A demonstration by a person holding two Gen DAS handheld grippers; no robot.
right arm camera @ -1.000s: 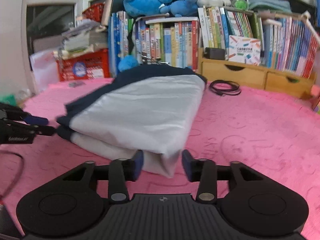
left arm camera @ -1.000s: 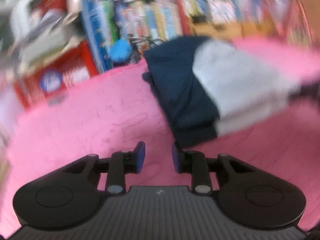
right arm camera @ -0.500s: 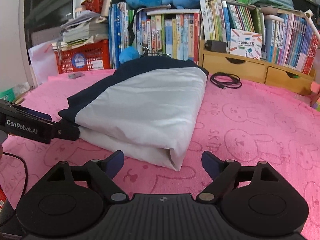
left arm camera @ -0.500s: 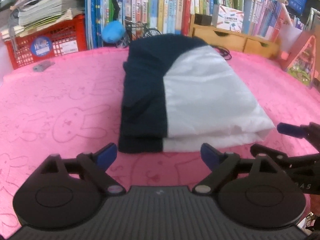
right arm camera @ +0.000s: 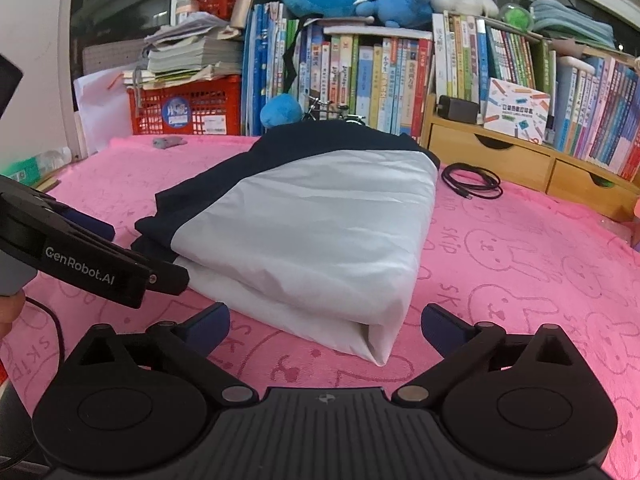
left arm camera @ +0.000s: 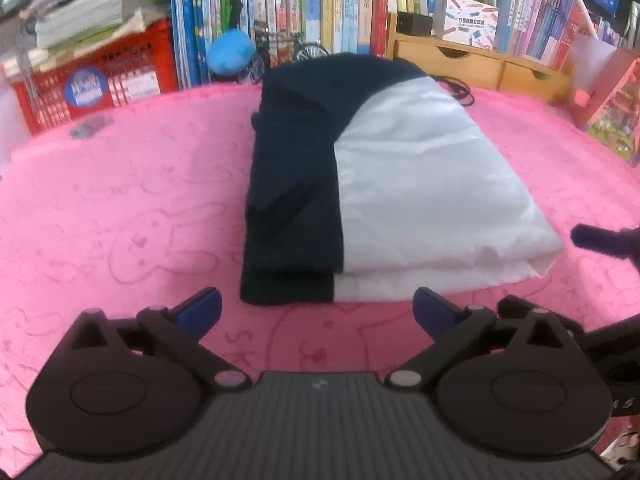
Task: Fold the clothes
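Left wrist view is showing the navy-and-white folded garment (left arm camera: 384,184) lying compact on the pink bunny-print cloth (left arm camera: 120,208), while the left gripper (left arm camera: 316,312) and right gripper (right arm camera: 326,322) are hovering with jaws spread, holding nothing. A fingertip snagging the near corner risks dragging layers apart.

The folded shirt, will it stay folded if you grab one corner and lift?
Probably not. The shirt looks like soft, thin cloth, with loose stacked layers at its near edge, so it would likely droop and unfold. On the fuzzy pink blanket, a push would probably bunch it rather than slide it.
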